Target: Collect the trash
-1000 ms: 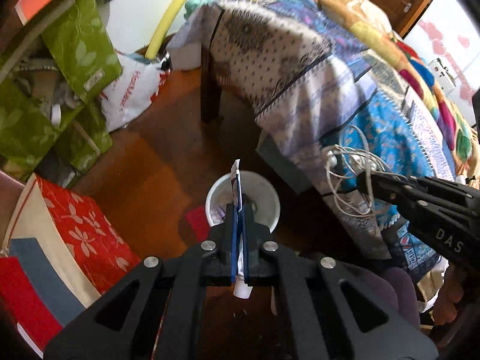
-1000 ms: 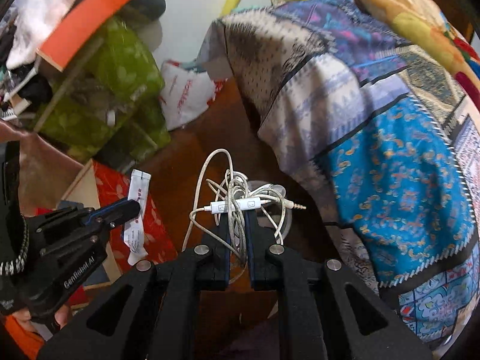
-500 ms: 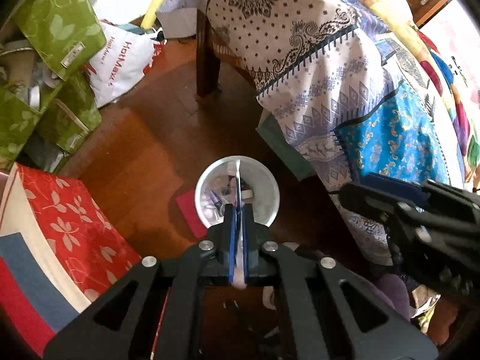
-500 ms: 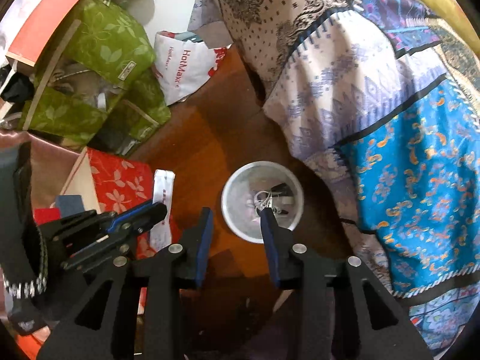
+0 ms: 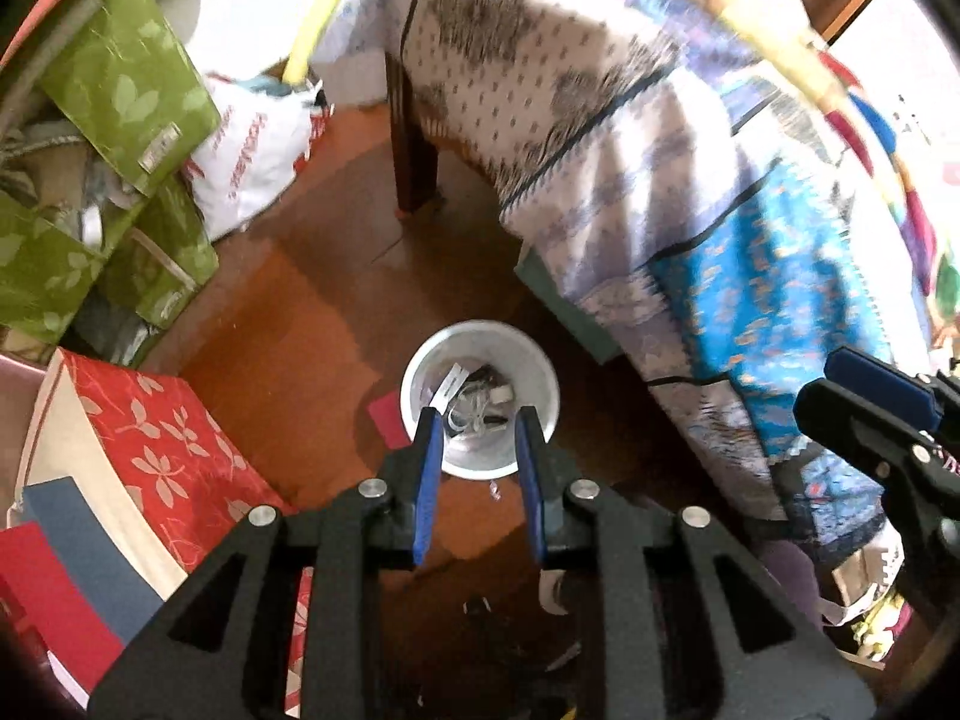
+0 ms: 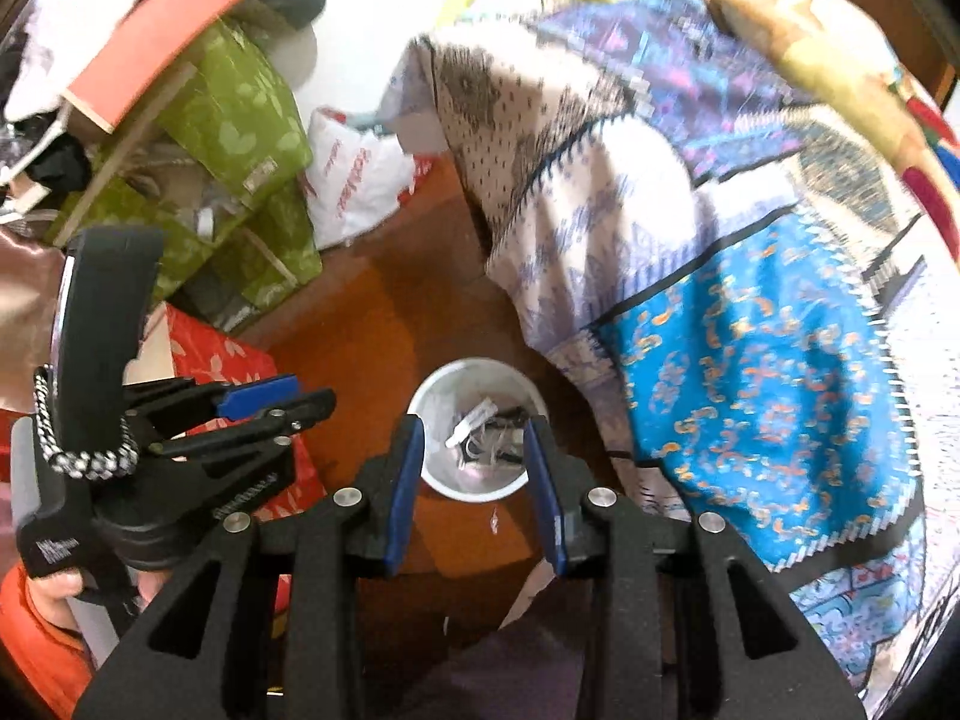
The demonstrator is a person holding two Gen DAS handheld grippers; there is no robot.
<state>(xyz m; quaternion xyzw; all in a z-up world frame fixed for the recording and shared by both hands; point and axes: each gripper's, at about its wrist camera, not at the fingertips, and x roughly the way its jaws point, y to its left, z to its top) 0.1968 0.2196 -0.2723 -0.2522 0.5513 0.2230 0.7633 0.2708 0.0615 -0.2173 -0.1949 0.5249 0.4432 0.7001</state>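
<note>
A white bin (image 5: 420, 360) stands on the wooden floor beside the bed. Inside it lie a white packet (image 5: 451, 381) and a tangle of white earphone cable (image 5: 474, 411). My left gripper (image 5: 477, 420) hangs right above the bin, pointing down; its jaws are opening and nothing is between them. In the right wrist view the right gripper (image 6: 474, 426) is also over the bin (image 6: 438, 390), open and empty, with the packet (image 6: 474, 417) and cable (image 6: 486, 447) below it. The left gripper (image 6: 288, 396) shows at the left there, and the right gripper (image 5: 870, 396) at the right of the left wrist view.
A bed under a patterned blanket (image 5: 660, 180) fills the right, its dark leg (image 5: 414, 150) behind the bin. Green bags (image 5: 120, 72), a white plastic bag (image 5: 252, 162) and a red floral box (image 5: 162, 438) crowd the left. Small scraps (image 5: 495, 489) lie on the floor.
The right gripper opened and the earphone cable dropped into the bin. Then the left gripper opened and the white packet fell in too. Both grippers now hang empty above the bin.
</note>
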